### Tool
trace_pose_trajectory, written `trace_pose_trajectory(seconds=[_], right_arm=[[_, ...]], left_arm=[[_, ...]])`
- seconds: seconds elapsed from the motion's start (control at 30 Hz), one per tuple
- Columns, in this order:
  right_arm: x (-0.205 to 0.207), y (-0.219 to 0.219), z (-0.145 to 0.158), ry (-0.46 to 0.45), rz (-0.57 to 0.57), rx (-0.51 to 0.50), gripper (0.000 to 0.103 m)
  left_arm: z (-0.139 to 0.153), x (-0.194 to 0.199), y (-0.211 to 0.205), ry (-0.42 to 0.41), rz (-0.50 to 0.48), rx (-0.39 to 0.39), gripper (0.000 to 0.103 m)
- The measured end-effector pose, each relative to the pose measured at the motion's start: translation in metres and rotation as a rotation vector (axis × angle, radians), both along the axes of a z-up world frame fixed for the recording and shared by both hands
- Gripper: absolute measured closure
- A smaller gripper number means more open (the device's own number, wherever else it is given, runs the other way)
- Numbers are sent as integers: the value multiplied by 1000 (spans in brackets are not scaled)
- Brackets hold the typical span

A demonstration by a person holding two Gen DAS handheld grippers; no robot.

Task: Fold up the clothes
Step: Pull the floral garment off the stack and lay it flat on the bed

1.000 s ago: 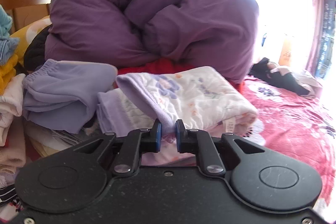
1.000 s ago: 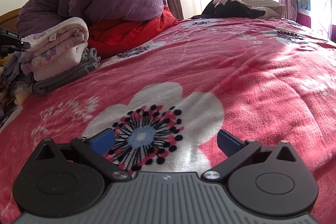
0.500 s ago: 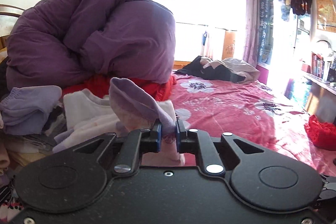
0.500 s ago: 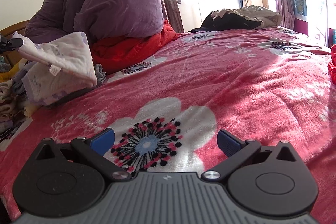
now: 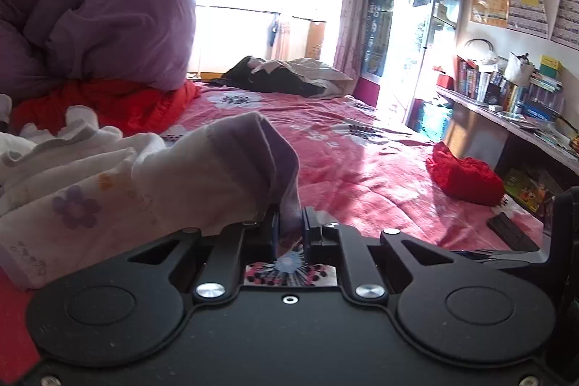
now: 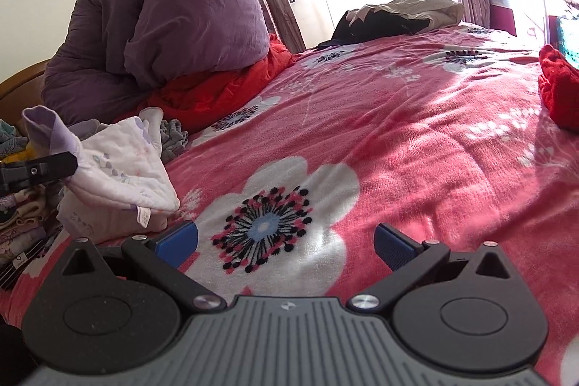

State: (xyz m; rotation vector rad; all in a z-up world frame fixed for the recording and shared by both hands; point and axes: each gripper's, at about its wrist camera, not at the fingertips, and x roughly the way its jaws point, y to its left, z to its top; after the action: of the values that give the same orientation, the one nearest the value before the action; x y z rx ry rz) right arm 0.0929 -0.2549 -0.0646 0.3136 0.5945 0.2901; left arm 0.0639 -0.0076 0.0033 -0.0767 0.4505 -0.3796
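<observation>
While the left tool (image 5: pixel 290 229) stays out of talk of timing, note it sits low centre of its frame, clamped on the purple cuff of the floral garment (image 5: pixel 108 183), with the rest of the cloth trailing off to the left of frame and bunched over itself. Right tool (image 6: pixel 286 243) is spread wide with nothing between its blue pads (image 6: pixel 177 241), hovering over the big flower print on the pink bed cover (image 6: pixel 398 132). Step in hand, as I judge it: carry the garment out onto the clear part of the bed and lay it flat for folding. To do it well, keep the pinch firm on the cuff, drag low so the body does not twist, and bring the free tool to a second edge or hem so the piece can be stretched between two points; one pinch alone will likely leave it in a lump. In the right view the garment (image 6: pixel 119 176) is at lower left of frame, hanging from the left tool's tip, its lower corner with the label resting on or just above the cover, just beside the right tool's left pad but not touching it. Purple duvet (image 6: pixel 188 24) sits upper left, red garment (image 5: pixel 463 176) at the right edge, well apart.
</observation>
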Motion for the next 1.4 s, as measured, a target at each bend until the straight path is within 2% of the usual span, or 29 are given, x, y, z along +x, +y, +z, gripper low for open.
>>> trace_pose_trajectory(seconds=[0.27,0.43,0.77,0.87,0.93,1.0,1.03,1.07,1.23,1.4], right_arm=[[-16,-45,-15,104,-96,204,0],[-22,-67,-22,130,-157,279,0],[-31,-71,-33,163,-173,299,0],[-32,-69,-35,170,-169,295,0],[-32,-67,-38,177,-167,292,0],[-31,-66,-41,188,-167,289,0],[-30,-66,-43,197,-168,287,0],[-30,-65,-45,206,-171,281,0],[-28,-65,-52,233,-175,288,0],[-29,-63,-54,247,-182,276,0]], left_arm=[[10,-7,-48,-18,-136,-27,93],[16,-5,-76,-15,-204,-53,93],[27,4,-125,14,-327,-139,93],[28,7,-134,44,-362,-177,93],[23,12,-140,82,-380,-174,92],[19,15,-136,102,-368,-191,74],[17,15,-133,105,-356,-201,51],[17,15,-126,106,-345,-220,48],[12,23,-83,148,-250,-288,48],[-6,30,-9,189,-44,-326,48]])
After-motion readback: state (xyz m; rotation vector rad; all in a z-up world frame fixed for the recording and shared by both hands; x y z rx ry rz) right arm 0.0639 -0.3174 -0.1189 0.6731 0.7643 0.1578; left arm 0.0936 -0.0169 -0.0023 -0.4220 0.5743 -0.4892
